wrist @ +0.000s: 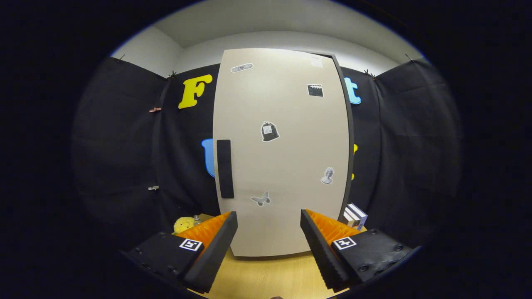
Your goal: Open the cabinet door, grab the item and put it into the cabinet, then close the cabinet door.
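The cabinet door stands shut, flush with its dark frame along the far side from the handle, so nothing of the inside can be seen; a shut door fits a cabinet still to be opened as well as one already filled and closed. The black vertical handle sits on the door's edge away from the hinge side, where a pull gives most leverage. The gripper faces the door squarely, its fingers spread wide and holding nothing, the door's lower part showing between them. Beside the cabinet on the handle side a yellow soft toy rests on the wooden surface, half hidden behind one finger, with a small clear thing next to it too tiny to name. On the cabinet's other side lies a stack of books, partly cut off by the other finger. Which of these is the item, I cannot tell
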`<state>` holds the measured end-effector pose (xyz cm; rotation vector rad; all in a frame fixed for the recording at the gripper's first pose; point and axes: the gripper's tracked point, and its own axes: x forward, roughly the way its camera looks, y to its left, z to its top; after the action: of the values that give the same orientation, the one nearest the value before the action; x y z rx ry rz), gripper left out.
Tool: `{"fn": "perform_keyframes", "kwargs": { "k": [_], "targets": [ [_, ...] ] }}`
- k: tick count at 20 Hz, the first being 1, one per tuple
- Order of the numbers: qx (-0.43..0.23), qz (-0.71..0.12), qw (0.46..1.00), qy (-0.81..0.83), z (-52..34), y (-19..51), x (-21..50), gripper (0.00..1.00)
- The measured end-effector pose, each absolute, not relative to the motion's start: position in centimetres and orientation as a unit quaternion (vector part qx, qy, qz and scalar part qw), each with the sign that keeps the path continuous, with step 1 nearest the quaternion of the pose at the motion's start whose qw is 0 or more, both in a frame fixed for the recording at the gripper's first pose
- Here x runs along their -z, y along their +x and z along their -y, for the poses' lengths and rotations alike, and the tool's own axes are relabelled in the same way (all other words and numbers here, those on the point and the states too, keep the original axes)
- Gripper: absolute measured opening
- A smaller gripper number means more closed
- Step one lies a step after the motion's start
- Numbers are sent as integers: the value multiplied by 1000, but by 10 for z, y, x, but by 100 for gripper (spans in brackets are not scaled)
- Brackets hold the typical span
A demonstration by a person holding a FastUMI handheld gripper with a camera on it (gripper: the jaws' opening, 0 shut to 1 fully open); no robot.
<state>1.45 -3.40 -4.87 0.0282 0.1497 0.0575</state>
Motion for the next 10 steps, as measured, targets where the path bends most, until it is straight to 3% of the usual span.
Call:
{"fn": "perform_keyframes", "kwargs": {
  "k": [10],
  "targets": [
    [14,-58,997,40,38,7,34,97]
  ]
}}
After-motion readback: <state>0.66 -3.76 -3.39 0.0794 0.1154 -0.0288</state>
